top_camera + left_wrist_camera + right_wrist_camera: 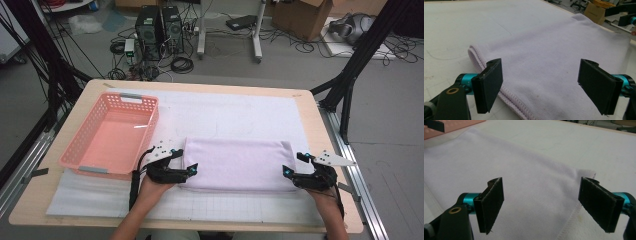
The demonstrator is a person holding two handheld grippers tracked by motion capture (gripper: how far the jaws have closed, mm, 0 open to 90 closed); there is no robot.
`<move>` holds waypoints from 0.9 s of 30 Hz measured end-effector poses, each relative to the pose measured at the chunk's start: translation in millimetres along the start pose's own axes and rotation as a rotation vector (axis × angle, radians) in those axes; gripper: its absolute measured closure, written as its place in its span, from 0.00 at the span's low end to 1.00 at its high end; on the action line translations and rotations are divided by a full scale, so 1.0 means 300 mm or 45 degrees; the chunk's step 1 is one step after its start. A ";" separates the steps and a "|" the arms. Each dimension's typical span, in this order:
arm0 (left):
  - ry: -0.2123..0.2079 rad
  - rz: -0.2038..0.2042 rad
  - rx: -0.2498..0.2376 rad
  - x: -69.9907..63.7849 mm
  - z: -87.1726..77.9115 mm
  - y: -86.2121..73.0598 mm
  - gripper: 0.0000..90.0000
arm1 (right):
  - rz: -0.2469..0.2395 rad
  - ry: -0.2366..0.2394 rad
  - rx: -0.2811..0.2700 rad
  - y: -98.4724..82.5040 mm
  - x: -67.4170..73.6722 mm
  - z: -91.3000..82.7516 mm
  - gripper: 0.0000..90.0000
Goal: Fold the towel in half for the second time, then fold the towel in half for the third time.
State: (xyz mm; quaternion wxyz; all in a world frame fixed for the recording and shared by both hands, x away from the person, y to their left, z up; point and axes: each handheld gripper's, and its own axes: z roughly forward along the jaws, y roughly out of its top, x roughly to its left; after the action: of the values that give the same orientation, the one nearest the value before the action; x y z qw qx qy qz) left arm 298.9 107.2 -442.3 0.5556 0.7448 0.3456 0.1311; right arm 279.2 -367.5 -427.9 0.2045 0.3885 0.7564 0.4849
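Note:
A folded lilac towel [235,162] lies flat on the white mat [225,107] near the front of the table. My left gripper [186,161] is at the towel's left end, its jaws wide open and nothing pinched. In the left gripper view, the left gripper [540,65] hovers just over the towel [554,42] and its folded edge. My right gripper [293,164] is at the towel's right end, also open. In the right gripper view, the right gripper [540,181] straddles the towel [511,165] near its hemmed corner without touching it.
An empty pink plastic basket [75,159] stands on the left of the table, close to my left gripper; its rim [461,125] is also in the right gripper view. The table's front edge [200,227] is near the person's forearms. Boxes, computers and cables are on the floor beyond.

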 end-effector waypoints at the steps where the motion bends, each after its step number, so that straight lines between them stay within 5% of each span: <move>1: 0.004 0.006 -0.004 0.000 -0.002 0.000 0.24 | 0.001 0.002 0.000 0.000 0.000 0.001 0.21; 27: 0.014 -0.049 0.075 -0.002 0.007 -0.020 0.28 | 0.045 -0.061 -0.004 -0.011 -0.041 -0.030 0.22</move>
State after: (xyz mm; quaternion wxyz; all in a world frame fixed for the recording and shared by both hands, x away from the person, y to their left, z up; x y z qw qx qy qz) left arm 297.3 106.1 -448.3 0.5338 0.7535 0.3665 0.1143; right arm 279.5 -383.1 -427.7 0.2145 0.4131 0.7435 0.4802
